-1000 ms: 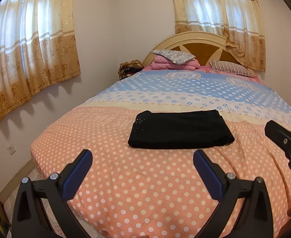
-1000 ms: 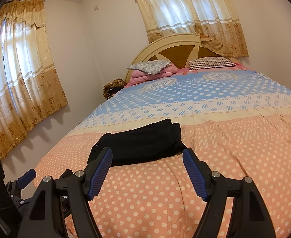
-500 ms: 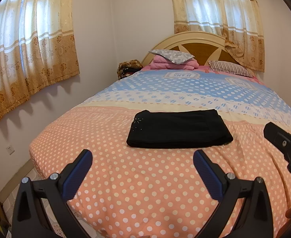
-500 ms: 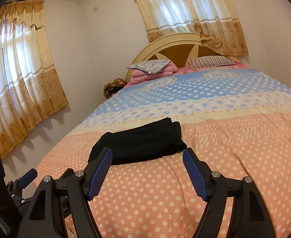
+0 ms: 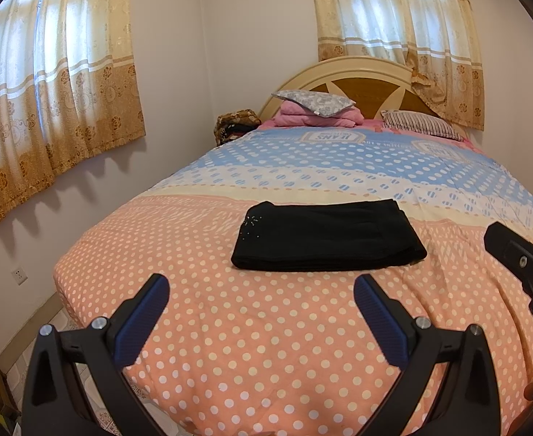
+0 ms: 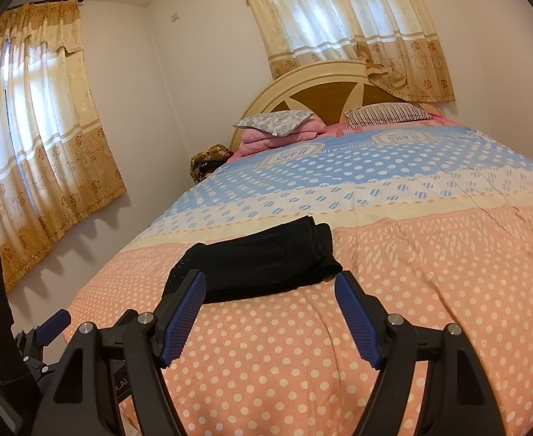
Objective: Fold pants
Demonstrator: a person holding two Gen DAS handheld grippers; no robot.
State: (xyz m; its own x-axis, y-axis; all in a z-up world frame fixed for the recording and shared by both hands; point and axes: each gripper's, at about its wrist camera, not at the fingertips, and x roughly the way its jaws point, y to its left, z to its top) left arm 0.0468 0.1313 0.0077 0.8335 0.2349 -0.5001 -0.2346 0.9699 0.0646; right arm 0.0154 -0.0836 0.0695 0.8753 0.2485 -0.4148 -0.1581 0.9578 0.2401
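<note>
Lying ahead of both grippers, past the fingertips: one pair of black pants (image 5: pixel 326 238), folded into a compact flat rectangle on the peach polka-dot part of the bedspread (image 5: pixel 266 345). Layered edges show at the end of the bundle seen just beyond the right gripper's fingers, which suggests several thicknesses stacked; a small cluster of pale studs marks the corner off the left gripper's left finger.

Left gripper (image 5: pixel 261 296): jaws spread wide, nothing between them, held over the foot of the bed short of the pants. No contact with the cloth.

Right gripper (image 6: pixel 270 287): jaws likewise wide apart and empty, hovering near the pants' near edge, the bundle framed between and beyond the blue fingers (image 6: pixel 186 309). Apart from the cloth as far as can be told.

Judgement: the fold appears complete. Both tools being empty and clear of the garment fits a release and stand-off, leaving the bundle undisturbed.

Far beyond the grippers, at the head of the bed: a grey patterned pillow (image 5: pixel 312 100) on top of a folded pink blanket (image 5: pixel 321 118), a striped pillow (image 5: pixel 421 125) to their right, all against the arched headboard (image 5: pixel 350 72). Gold curtains (image 5: pixel 55 83) hang at two windows. A wall socket (image 5: pixel 20 275) sits low to the left gripper's left.
</note>
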